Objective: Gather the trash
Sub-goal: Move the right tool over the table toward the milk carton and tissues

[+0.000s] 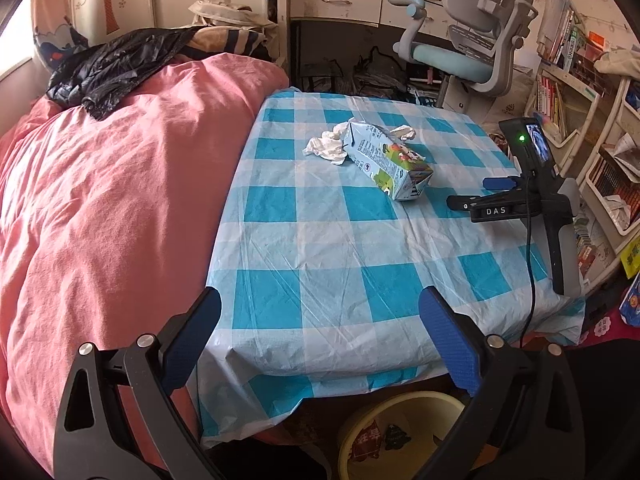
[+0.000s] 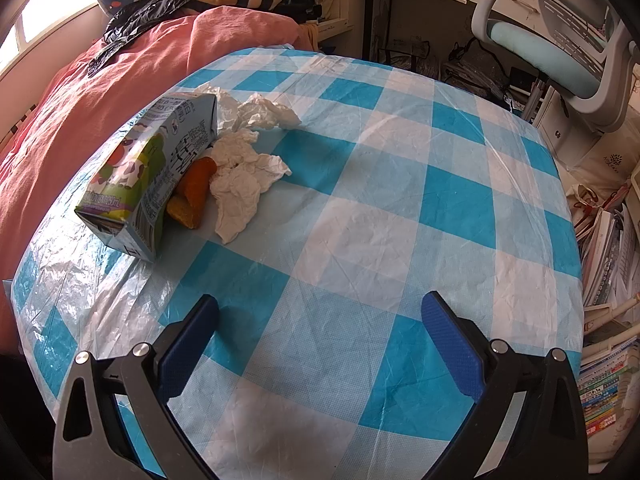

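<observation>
1. A yellow basin [image 1: 400, 436] sits on the floor under the near edge of the checked table [image 1: 320, 248]; small dark and red scraps lie inside it.
2. The milk carton [image 1: 388, 158] lies on its side mid-table, touching crumpled tissues [image 1: 326, 146].
3. Only the right wrist view shows the orange peel [image 2: 192, 192] (wedged between carton [image 2: 148, 172] and tissues [image 2: 240, 184]).
4. The left gripper [image 1: 320, 320] gapes wide, holding nothing.
5. The right gripper [image 2: 320, 324] is likewise spread wide over bare cloth.
</observation>
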Demonstrator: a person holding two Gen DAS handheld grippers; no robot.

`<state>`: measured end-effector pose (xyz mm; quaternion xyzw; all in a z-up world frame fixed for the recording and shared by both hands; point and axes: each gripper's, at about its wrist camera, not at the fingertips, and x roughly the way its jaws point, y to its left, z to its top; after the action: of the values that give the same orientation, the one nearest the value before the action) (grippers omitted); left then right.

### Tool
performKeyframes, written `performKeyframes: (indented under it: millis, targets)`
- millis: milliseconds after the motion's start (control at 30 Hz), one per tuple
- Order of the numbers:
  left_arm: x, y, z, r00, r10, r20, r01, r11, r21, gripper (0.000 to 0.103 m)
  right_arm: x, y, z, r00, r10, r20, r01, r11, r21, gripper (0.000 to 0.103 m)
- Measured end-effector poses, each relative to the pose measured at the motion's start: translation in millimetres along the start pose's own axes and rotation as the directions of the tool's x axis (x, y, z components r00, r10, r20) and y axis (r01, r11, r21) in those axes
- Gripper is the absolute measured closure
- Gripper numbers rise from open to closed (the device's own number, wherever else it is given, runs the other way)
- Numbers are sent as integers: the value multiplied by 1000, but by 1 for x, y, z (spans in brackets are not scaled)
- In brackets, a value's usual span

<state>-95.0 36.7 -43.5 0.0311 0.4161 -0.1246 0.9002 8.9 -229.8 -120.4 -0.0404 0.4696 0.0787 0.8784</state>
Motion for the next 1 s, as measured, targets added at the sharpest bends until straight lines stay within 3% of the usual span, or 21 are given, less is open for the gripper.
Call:
performKeyframes:
  millis: [467,1000]
  targets:
    - [3,13,3,999,36,-6,-36,998,-58,7,1,-1,0,1000,0,1,0,1000,0,6]
    - [5,-15,-5,995,103,1,-103,994,44,7,1,0,0,1000,-1,1,1,1000,1,6]
